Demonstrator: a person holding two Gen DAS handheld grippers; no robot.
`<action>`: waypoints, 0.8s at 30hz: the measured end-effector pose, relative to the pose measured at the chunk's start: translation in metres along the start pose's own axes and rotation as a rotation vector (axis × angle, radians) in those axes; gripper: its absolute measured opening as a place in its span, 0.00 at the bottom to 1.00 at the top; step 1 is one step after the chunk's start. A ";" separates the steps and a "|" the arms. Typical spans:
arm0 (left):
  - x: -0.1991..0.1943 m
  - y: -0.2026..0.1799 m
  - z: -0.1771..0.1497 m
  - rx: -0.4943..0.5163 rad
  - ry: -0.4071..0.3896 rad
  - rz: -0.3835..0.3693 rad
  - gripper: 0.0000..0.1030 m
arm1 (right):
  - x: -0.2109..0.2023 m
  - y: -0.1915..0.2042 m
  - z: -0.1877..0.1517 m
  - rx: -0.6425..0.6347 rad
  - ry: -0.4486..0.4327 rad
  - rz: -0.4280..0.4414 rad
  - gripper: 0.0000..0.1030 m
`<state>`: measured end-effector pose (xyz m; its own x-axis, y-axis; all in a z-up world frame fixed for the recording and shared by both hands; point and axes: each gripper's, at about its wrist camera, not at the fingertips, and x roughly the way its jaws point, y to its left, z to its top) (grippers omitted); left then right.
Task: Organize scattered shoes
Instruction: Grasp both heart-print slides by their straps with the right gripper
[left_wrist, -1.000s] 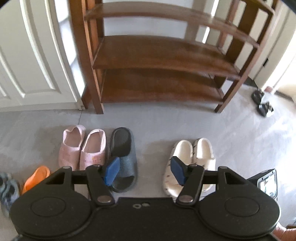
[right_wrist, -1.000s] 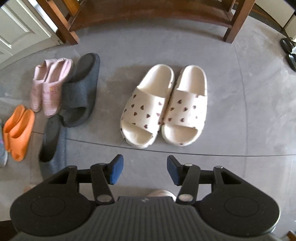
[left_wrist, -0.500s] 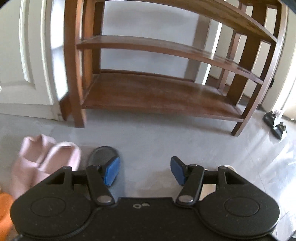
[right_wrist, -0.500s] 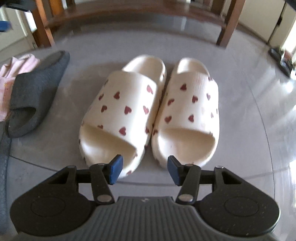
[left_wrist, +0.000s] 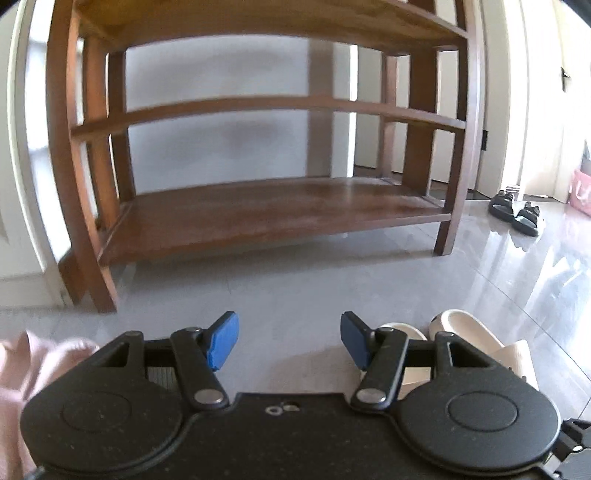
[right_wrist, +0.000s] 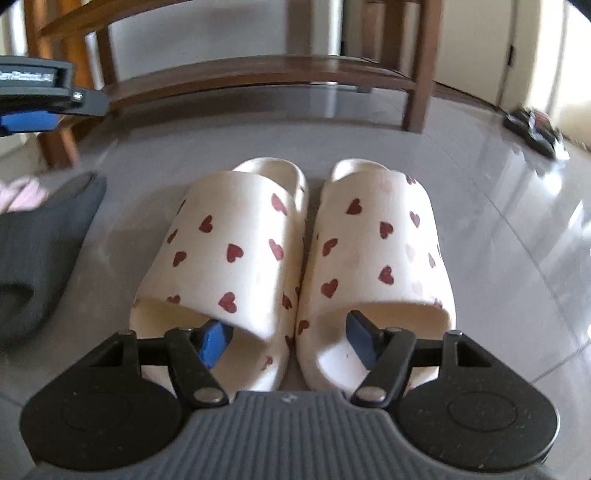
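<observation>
A pair of cream slippers with red hearts lies side by side on the grey floor, the left one (right_wrist: 236, 251) and the right one (right_wrist: 376, 251). My right gripper (right_wrist: 288, 338) is low at their open ends and its jaws are opening. One fingertip sits inside each slipper's mouth, with the two inner walls between them and no pad pressing. My left gripper (left_wrist: 289, 338) hangs open just above bare floor with nothing between its fingers. The cream slippers (left_wrist: 465, 328) are to its right and the pink slippers (left_wrist: 22, 369) to its left.
The wooden shoe rack (left_wrist: 266, 214) stands straight ahead with bare shelves. A dark grey slide (right_wrist: 40, 236) and the pink slippers (right_wrist: 18, 192) lie left of the cream pair. Black sandals (left_wrist: 515, 214) sit far right near a doorway. A blue pad of the left gripper (right_wrist: 26, 122) shows at upper left.
Both grippers sank toward the floor and now point more level. The right one closed in on the cream slippers, its jaws widened, and its tips now sit in their mouths.
</observation>
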<state>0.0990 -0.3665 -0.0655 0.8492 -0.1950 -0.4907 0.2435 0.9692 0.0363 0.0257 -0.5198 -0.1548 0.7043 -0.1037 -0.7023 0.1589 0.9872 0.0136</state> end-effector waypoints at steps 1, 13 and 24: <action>-0.002 -0.001 -0.002 -0.004 -0.002 -0.004 0.59 | 0.001 0.001 0.001 0.000 -0.008 -0.005 0.69; 0.001 -0.019 -0.021 0.041 0.042 -0.056 0.59 | 0.026 0.012 0.012 -0.025 -0.041 -0.079 0.75; -0.003 -0.027 -0.017 0.078 0.024 -0.064 0.59 | 0.035 -0.022 0.025 0.059 -0.157 0.050 0.30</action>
<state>0.0818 -0.3897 -0.0798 0.8193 -0.2518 -0.5151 0.3335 0.9401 0.0710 0.0641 -0.5485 -0.1619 0.8111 -0.0765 -0.5799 0.1578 0.9833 0.0910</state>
